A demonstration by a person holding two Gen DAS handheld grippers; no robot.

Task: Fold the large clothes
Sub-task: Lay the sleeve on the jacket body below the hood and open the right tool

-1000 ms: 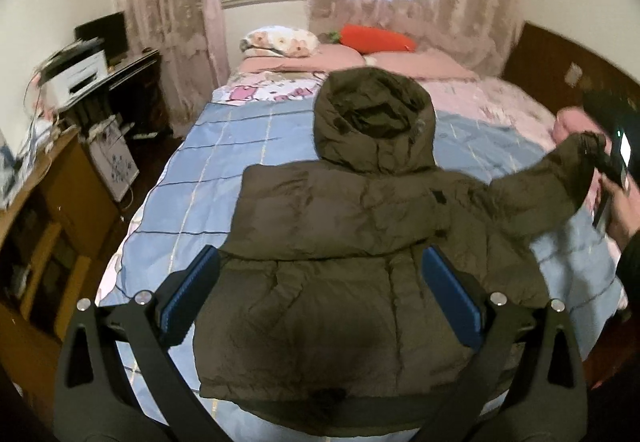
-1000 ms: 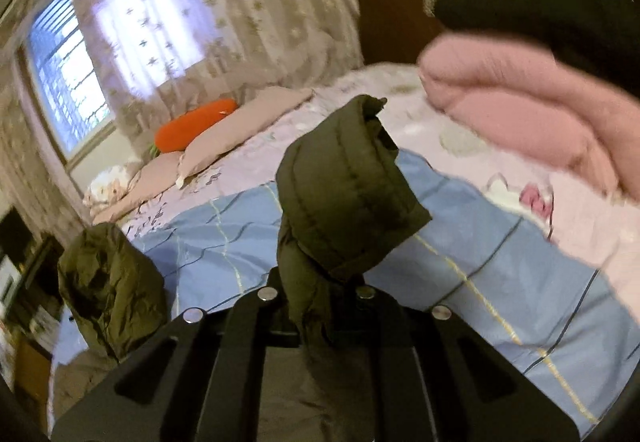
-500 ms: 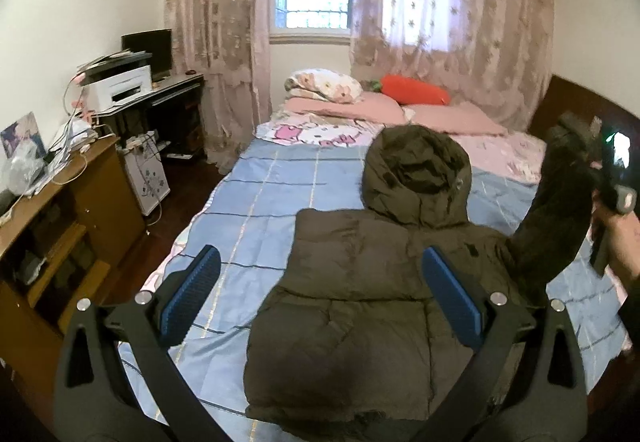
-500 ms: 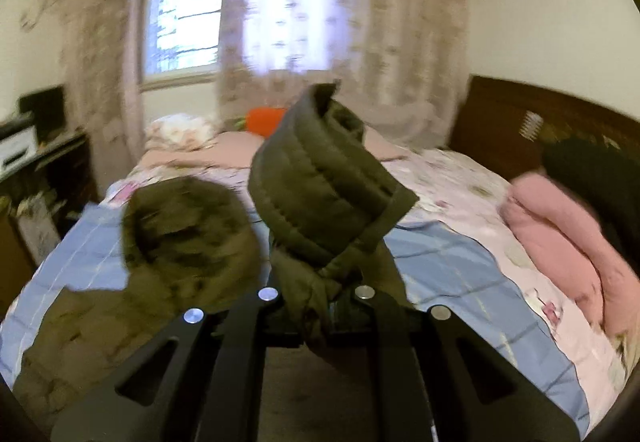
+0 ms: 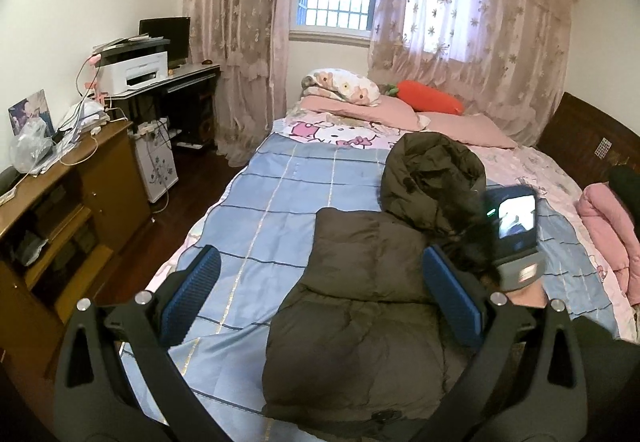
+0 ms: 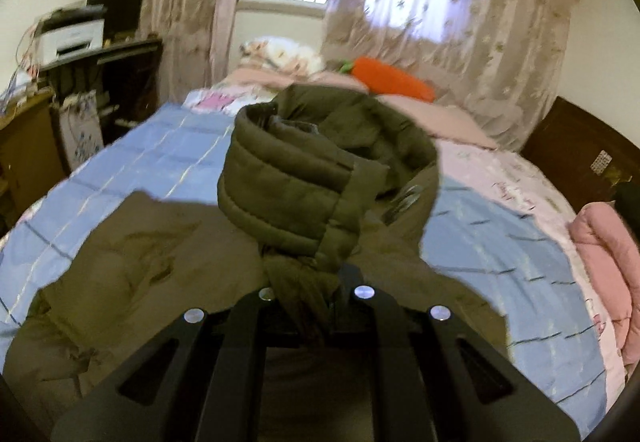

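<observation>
Now the olive-green padded hooded jacket (image 5: 360,306) lies flat on the blue checked bedspread (image 5: 264,210), hood at the far end. Right gripper (image 6: 312,282) pinches its cuffed sleeve (image 6: 296,186) above the body; left gripper (image 5: 320,294) hovers wide open, empty, over the hem.

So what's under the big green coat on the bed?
The coat lies on a blue checked blanket, which shows all around it. Whatever is directly beneath the coat is covered, so I can't tell if anything else hides there.
</observation>
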